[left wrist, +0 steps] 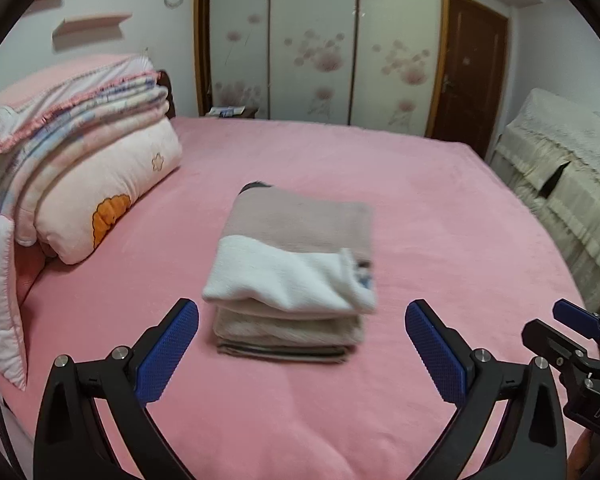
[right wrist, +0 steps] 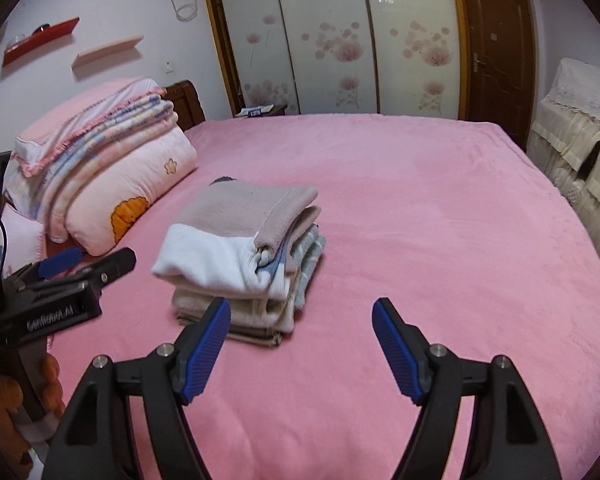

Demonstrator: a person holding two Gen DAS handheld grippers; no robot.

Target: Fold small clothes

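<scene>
Left wrist view: the left gripper (left wrist: 302, 354) is above the bed (left wrist: 440, 216), jaws wide apart with nothing between them. The stack (left wrist: 292, 276) of folded clothes lies mid-bed, just beyond the blue pads (left wrist: 166, 354); its top piece is beige at the far end and white at the near end. No pad touches it. The right gripper (left wrist: 580, 330) enters at the lower right edge, well apart from the stack; from here its jaw state cannot be told. A pile of bedding (left wrist: 76, 152) sits at the left, near the stack but clear of it. A wardrobe (left wrist: 320, 44) with flowered doors and a brown door (left wrist: 474, 72) stand behind the bed. A covered cabinet (left wrist: 560, 184) stands at the right.

Right wrist view: the right gripper (right wrist: 302, 350) has its jaws apart and empty. The stack (right wrist: 240, 256) lies ahead and to the left; the left pad overlaps its near corner in the picture, and contact cannot be told. The left gripper (right wrist: 66, 270) is at the left edge, held by a hand (right wrist: 12, 396). Bedding (right wrist: 100, 176) lies beyond it. Two shelves (right wrist: 108, 51) hang on the wall.
</scene>
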